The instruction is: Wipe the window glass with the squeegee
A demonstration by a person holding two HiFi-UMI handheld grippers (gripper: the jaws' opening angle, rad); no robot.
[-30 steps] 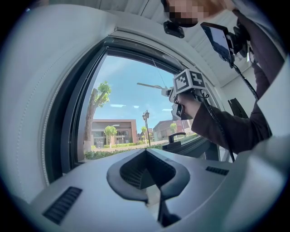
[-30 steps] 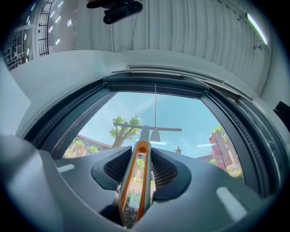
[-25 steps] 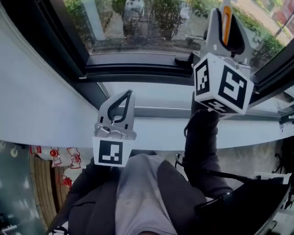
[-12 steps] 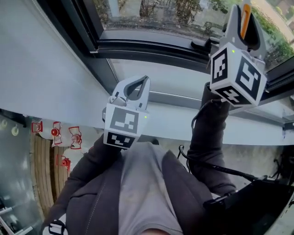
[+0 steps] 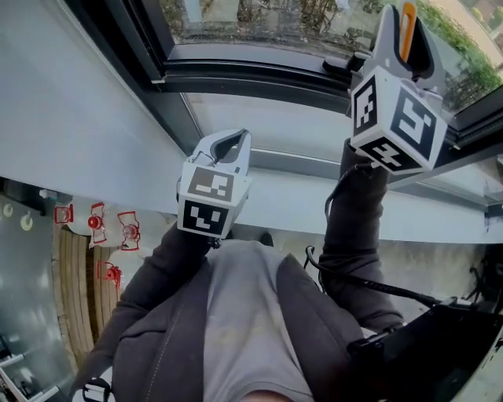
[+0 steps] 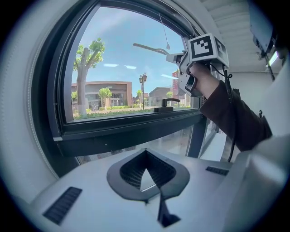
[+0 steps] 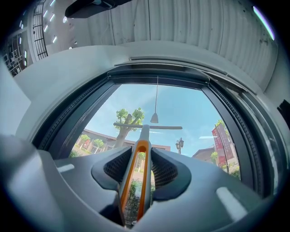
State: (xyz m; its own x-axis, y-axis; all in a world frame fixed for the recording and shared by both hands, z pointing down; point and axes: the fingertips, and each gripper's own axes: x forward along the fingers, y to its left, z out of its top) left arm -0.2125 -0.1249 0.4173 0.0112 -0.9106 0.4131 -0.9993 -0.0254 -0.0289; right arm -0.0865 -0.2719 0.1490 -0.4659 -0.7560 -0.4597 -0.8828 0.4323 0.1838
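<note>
The squeegee has a grey and orange handle (image 7: 138,179) and a thin blade (image 7: 147,127) held high against the window glass (image 7: 181,108). My right gripper (image 7: 144,156) is shut on that handle. In the head view it is raised at the upper right (image 5: 405,16), with the orange handle (image 5: 406,35) showing above its marker cube. The left gripper view shows the right gripper (image 6: 183,68) and the blade (image 6: 152,49) up by the glass (image 6: 122,59). My left gripper (image 6: 146,154) is shut with nothing in it, lower, near the sill (image 5: 236,140).
A black window handle (image 6: 164,108) sits on the dark lower frame (image 6: 127,131). A pull cord with a cone end (image 7: 155,118) hangs before the glass. The white sill (image 5: 299,206) runs below. Red-and-white items (image 5: 94,228) lie at the left, and black gear (image 5: 440,345) at the lower right.
My left gripper has risen a little toward the sill. The right gripper, with the squeegee in it, stays high by the glass and has shifted slightly left.
</note>
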